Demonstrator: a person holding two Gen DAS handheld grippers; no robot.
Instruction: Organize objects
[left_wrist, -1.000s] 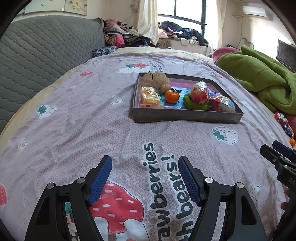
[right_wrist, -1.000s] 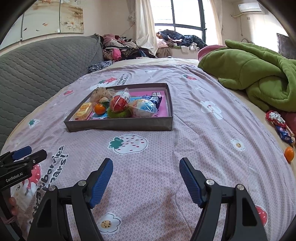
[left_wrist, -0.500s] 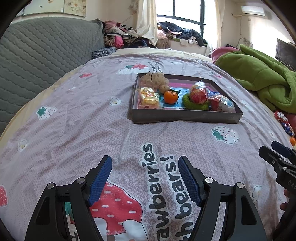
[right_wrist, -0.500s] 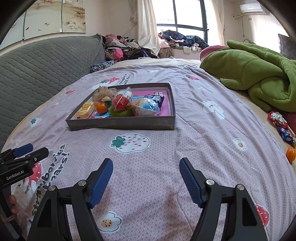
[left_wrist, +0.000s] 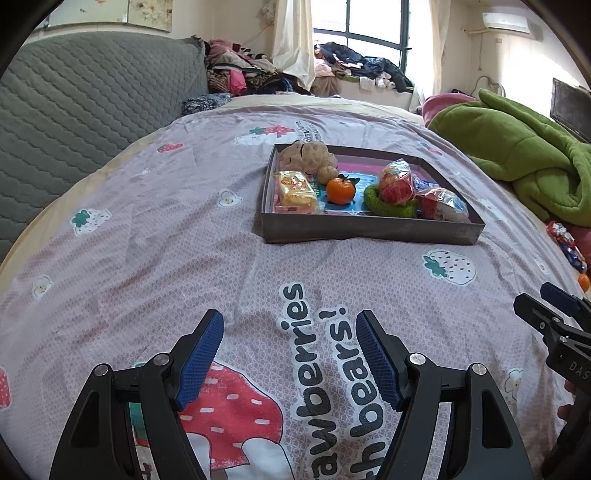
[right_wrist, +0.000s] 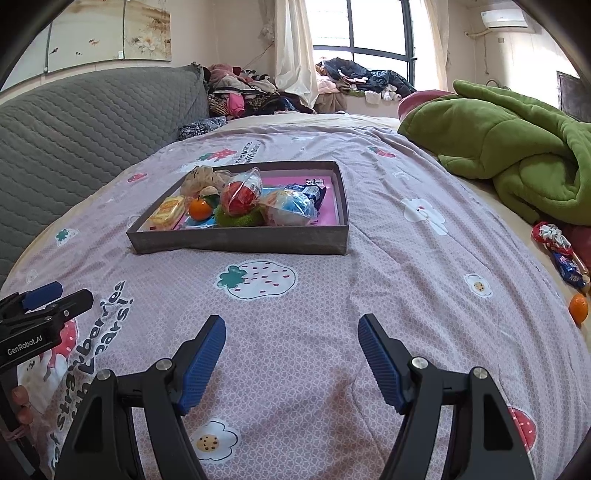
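A grey shallow tray (left_wrist: 369, 232) (right_wrist: 240, 240) rests on the pink strawberry bedsheet. Inside lie a yellow snack pack (left_wrist: 295, 188), an orange tangerine (left_wrist: 340, 190) (right_wrist: 200, 208), a green ring (left_wrist: 388, 208), a red wrapped ball (left_wrist: 396, 181) (right_wrist: 240, 194), a bagged blue-white item (right_wrist: 291, 208) and a beige puff (left_wrist: 308, 153). My left gripper (left_wrist: 290, 354) hovers open over the sheet, well short of the tray, nothing between its blue pads. My right gripper (right_wrist: 291, 358) is open too, empty, in front of the tray. A loose tangerine (right_wrist: 578, 307) and wrapped sweets (right_wrist: 565, 258) lie at the bed's right edge.
A green quilt (right_wrist: 517, 147) is heaped at the right. A grey quilted headboard (left_wrist: 74, 110) runs along the left. Clothes pile up under the window at the back. Bare sheet stretches between the grippers and the tray.
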